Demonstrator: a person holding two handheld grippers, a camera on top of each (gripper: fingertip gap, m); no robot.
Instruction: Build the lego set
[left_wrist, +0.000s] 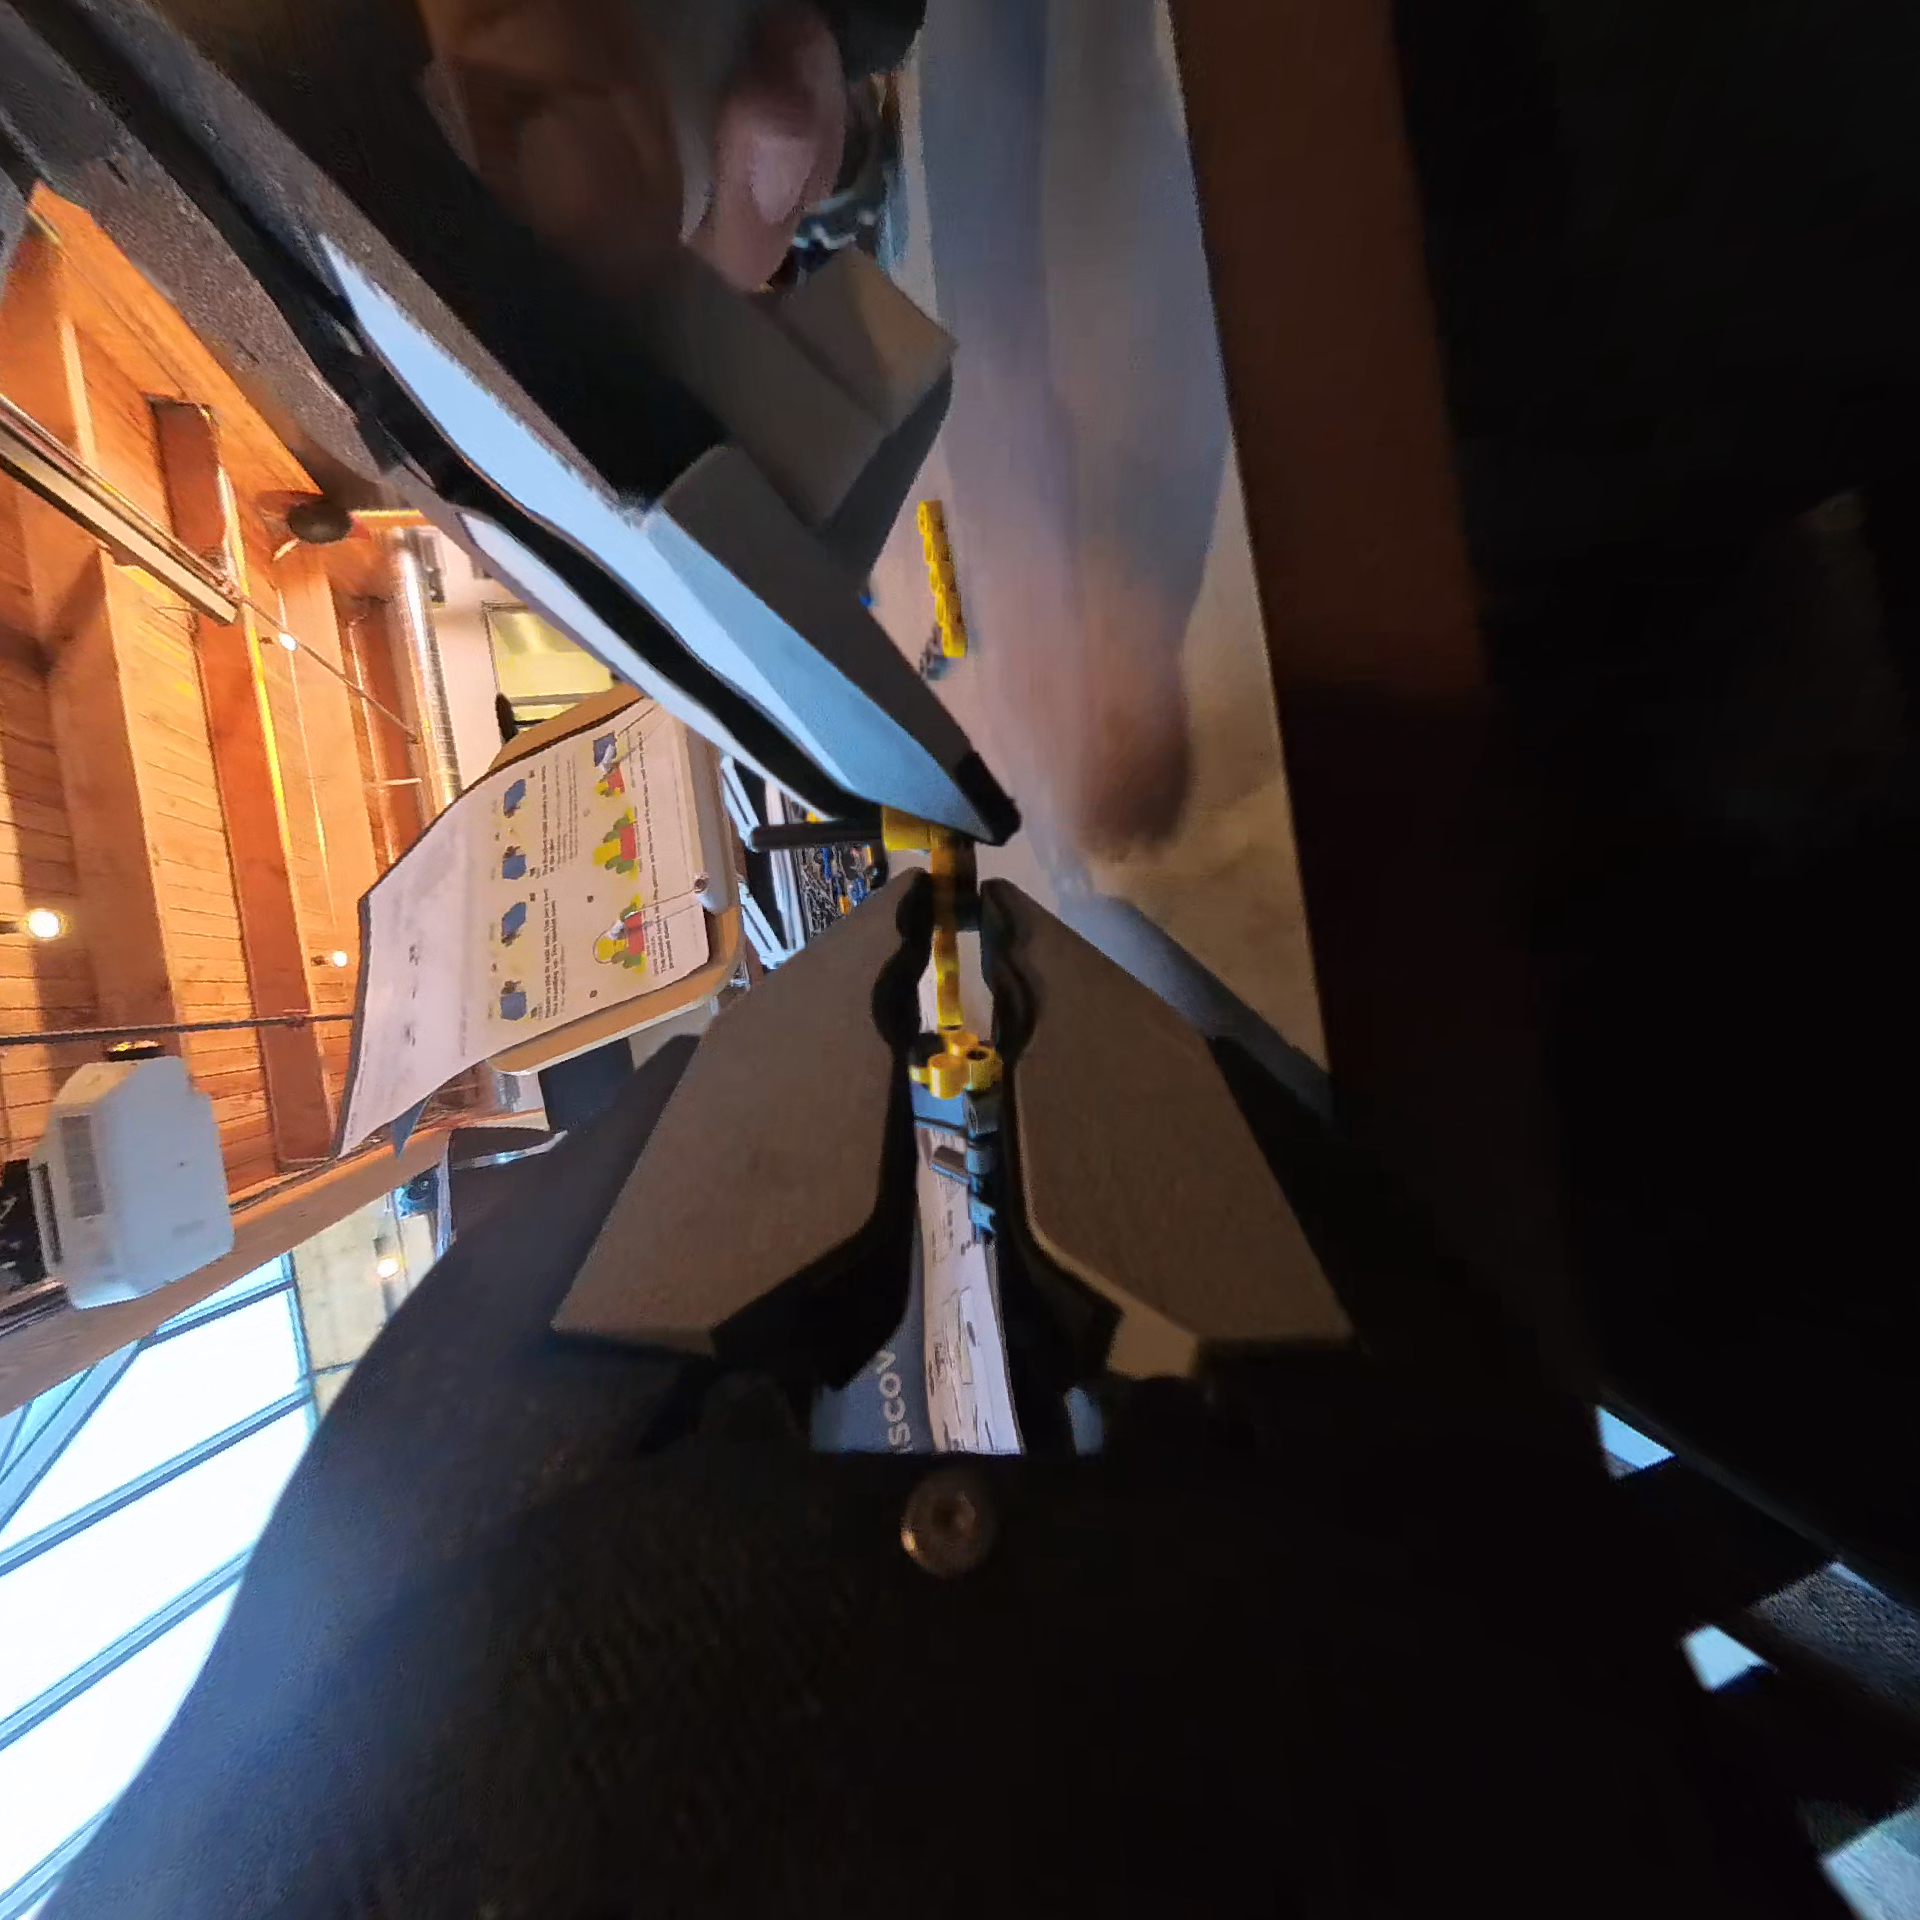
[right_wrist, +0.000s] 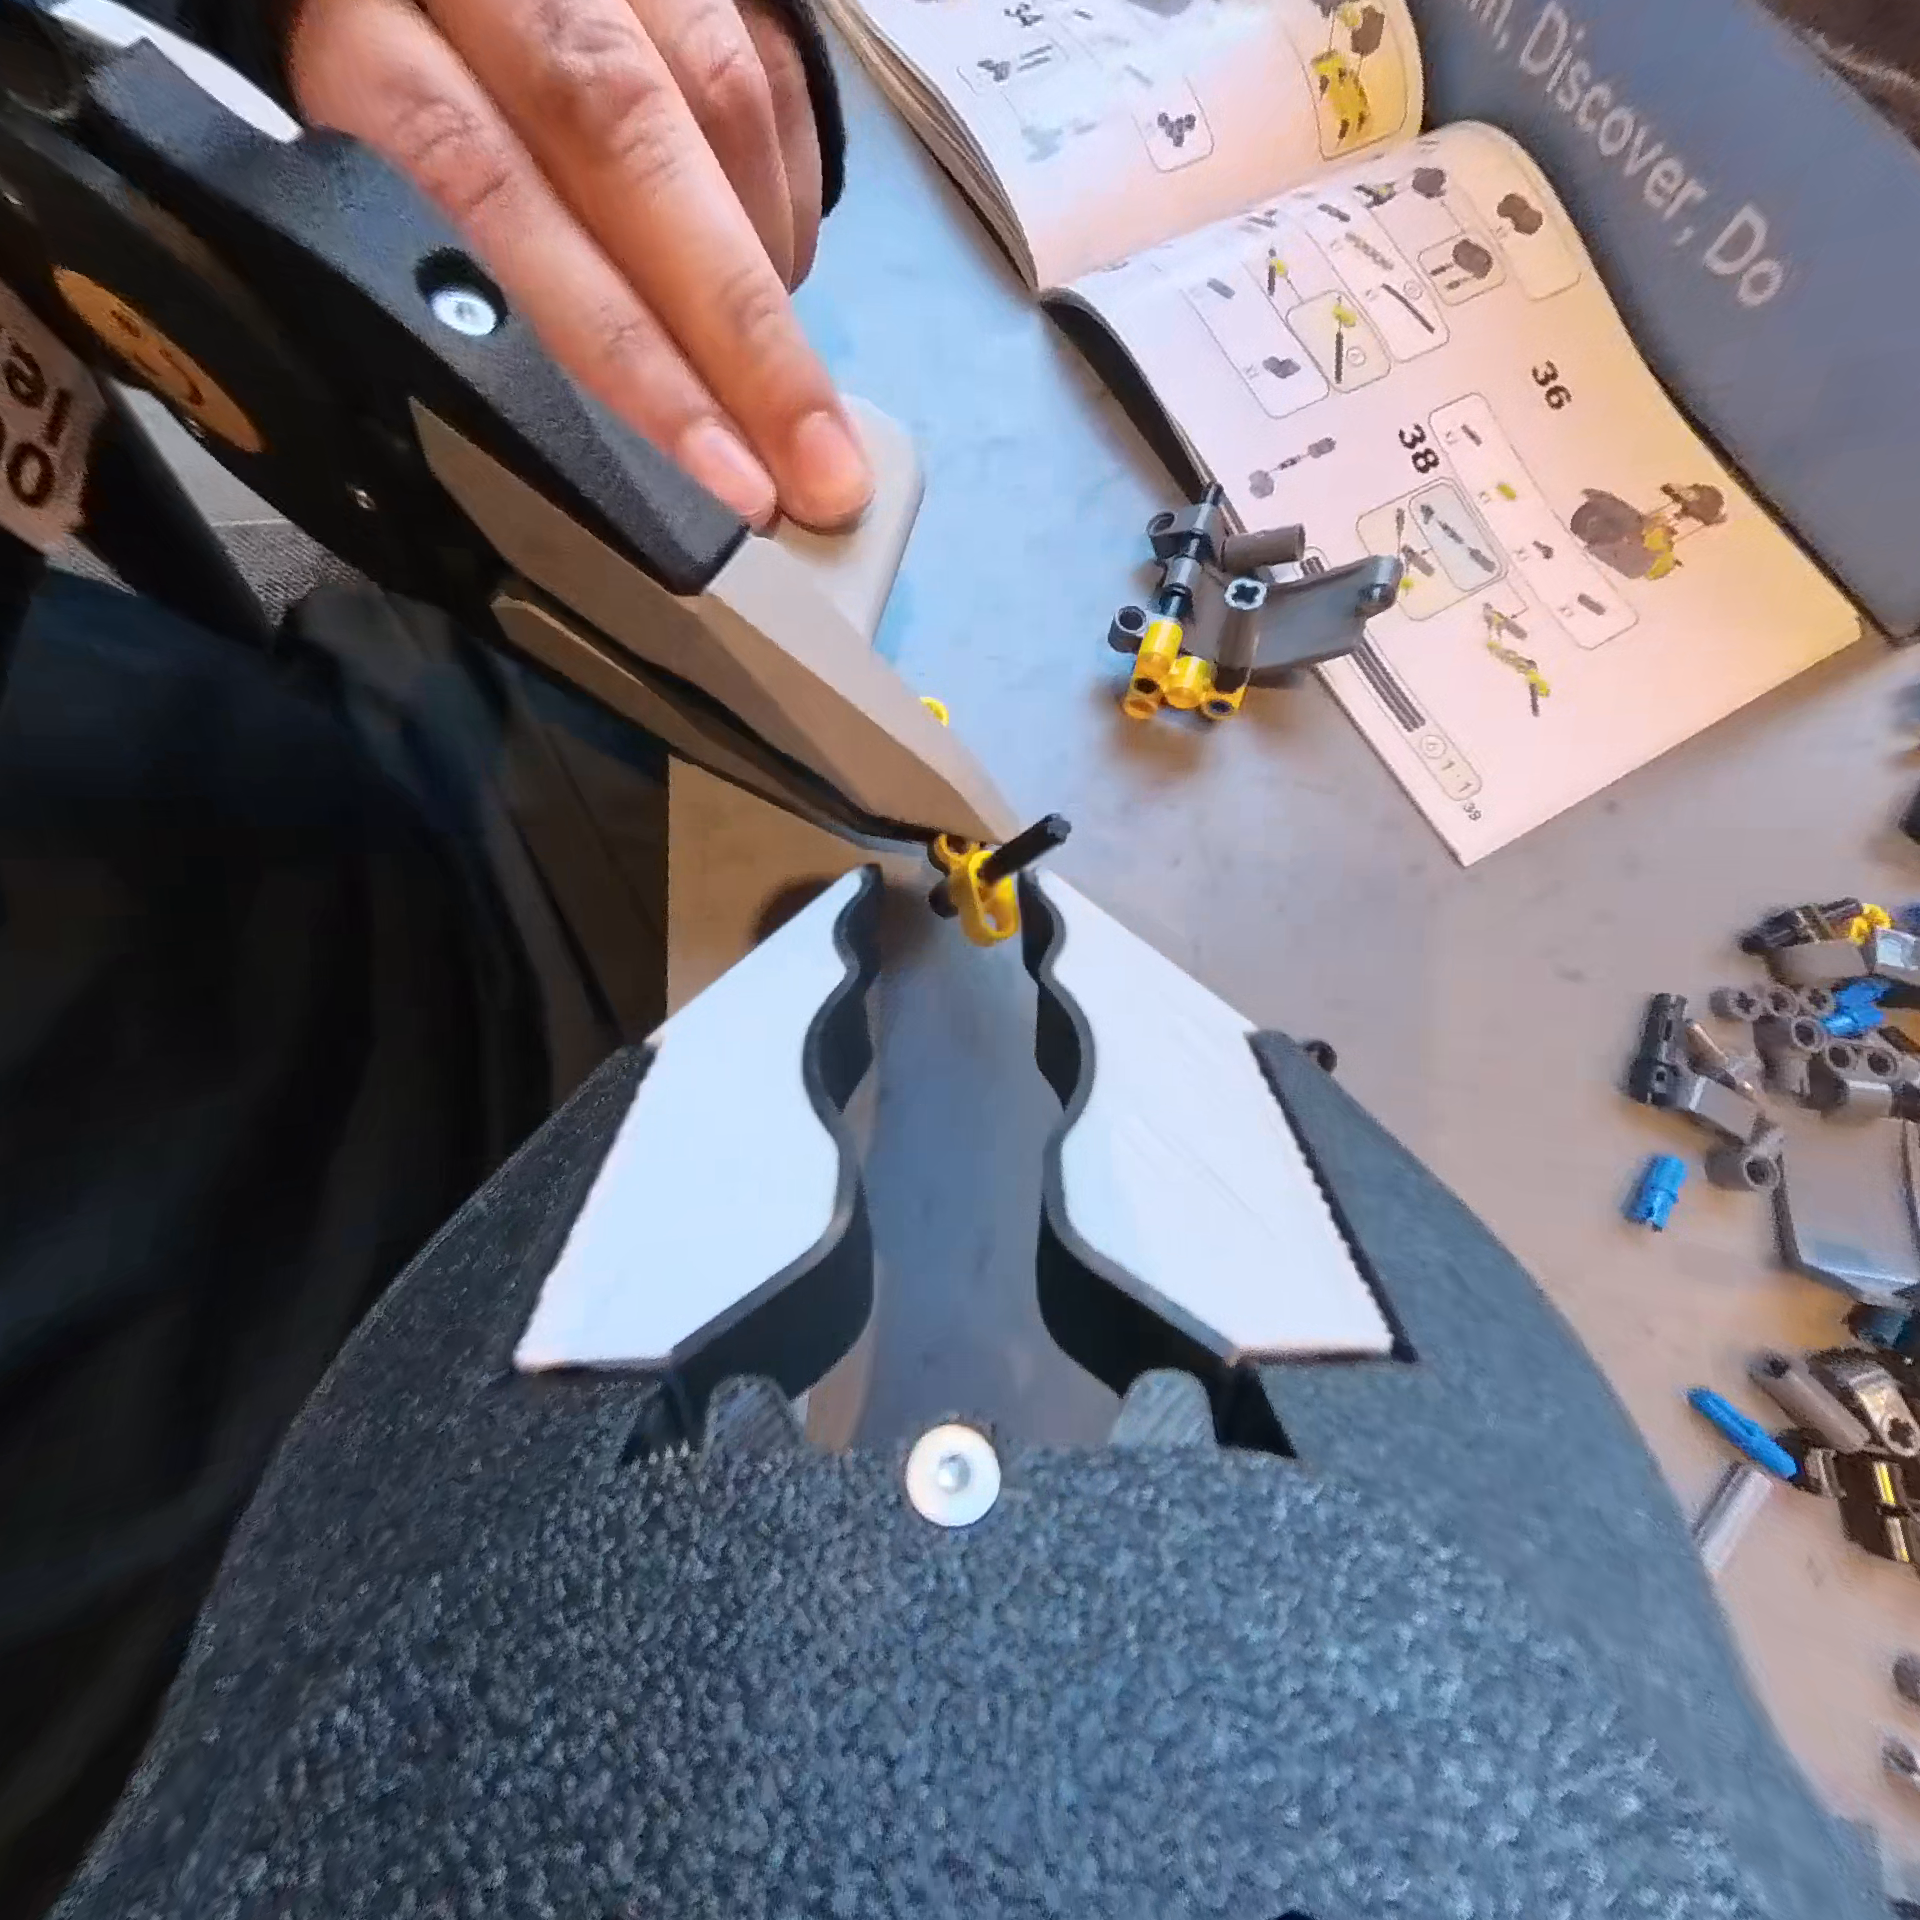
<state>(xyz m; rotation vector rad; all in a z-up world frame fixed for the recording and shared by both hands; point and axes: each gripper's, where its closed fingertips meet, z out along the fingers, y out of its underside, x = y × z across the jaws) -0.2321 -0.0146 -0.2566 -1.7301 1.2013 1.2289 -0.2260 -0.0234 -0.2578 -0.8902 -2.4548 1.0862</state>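
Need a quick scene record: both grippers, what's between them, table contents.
left gripper: shut on yellow piece
right gripper: tips either side of the same yellow piece; grip unclear
black axle: sticks out of the yellow piece
hand: on the left gripper's body
table: open instruction booklet, grey-yellow assembly beside it, loose parts at right

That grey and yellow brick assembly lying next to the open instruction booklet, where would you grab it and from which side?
Probably grip the grey and yellow brick assembly across its chunky dark grey middle block, coming straight down from above. It lies flat on the table with open space on its near side. The thin black axle sticking up at its left and the flat arm resting on the instruction booklet look like poor holds.
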